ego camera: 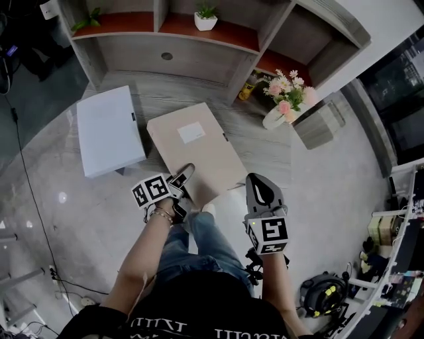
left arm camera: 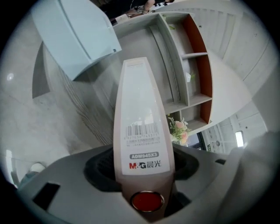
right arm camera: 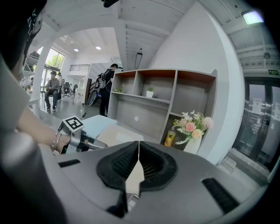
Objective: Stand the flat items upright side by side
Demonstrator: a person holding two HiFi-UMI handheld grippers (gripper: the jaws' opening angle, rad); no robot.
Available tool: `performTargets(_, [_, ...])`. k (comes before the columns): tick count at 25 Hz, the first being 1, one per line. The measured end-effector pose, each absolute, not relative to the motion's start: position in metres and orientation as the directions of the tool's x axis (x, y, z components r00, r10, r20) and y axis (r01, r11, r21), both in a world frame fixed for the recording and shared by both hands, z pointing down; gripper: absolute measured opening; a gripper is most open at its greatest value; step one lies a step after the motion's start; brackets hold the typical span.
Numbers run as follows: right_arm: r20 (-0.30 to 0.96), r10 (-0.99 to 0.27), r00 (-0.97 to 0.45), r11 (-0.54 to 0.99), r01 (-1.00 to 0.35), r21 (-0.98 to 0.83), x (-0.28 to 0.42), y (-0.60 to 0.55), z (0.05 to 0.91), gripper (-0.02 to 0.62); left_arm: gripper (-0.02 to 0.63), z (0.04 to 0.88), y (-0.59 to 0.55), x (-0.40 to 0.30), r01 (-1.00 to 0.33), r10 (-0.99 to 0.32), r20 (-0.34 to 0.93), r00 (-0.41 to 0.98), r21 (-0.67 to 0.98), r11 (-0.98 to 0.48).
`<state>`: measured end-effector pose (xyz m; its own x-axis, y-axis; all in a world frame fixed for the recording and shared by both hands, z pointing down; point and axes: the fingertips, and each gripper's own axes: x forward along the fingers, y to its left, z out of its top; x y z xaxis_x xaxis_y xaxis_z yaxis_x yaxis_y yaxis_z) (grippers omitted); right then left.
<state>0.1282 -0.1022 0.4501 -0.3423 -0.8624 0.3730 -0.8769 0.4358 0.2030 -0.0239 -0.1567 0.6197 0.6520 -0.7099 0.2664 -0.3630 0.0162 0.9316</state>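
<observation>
A beige file box (ego camera: 199,149) lies on the grey table (ego camera: 66,192), its white label facing up. My left gripper (ego camera: 184,177) is shut on its near end. In the left gripper view the box's narrow spine (left arm camera: 142,113), with a barcode label and a red button, runs straight out from between the jaws. A light blue file box (ego camera: 109,129) lies flat to the left, also seen as the blue box (left arm camera: 72,30) in the left gripper view. My right gripper (ego camera: 260,189) hangs to the right of the beige box, shut and empty (right arm camera: 138,162).
A grey shelf unit (ego camera: 179,40) with red-brown boards stands at the table's far side, holding a small potted plant (ego camera: 205,16). A vase of pink flowers (ego camera: 285,99) and a yellow can (ego camera: 248,86) stand at the back right. People are in the far background.
</observation>
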Motion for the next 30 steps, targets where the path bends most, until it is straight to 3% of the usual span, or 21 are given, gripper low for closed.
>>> performTargets(6, [0.342,-0.872,-0.35,0.43,-0.881,0.196,0.137,-0.114,0.436,0.017,0.284,0.575,-0.184,-0.033,-0.532,-0.681,0.337,0.65,0.842,-0.091])
performTargets(13, [0.302,-0.875,-0.378,0.446,-0.872,0.202,0.139,-0.133,0.419,0.016,0.282,0.528,-0.209,-0.049,-0.707,-0.753,0.37,0.543,0.685,-0.173])
performTargets(25, [0.273,-0.892,-0.36,0.419,-0.885,0.202,0.168,-0.148,0.405,0.015,0.281,0.488,-0.221,-0.06,-0.927,-0.946,0.174,0.272,0.312,-0.209])
performTargets(30, [0.273,-0.892,-0.362,0.418,-0.889,0.188,0.172,-0.148,0.406,0.015,0.284,0.502,-0.212,-0.041,-0.955,-0.945,0.155,0.288,0.114,-0.272])
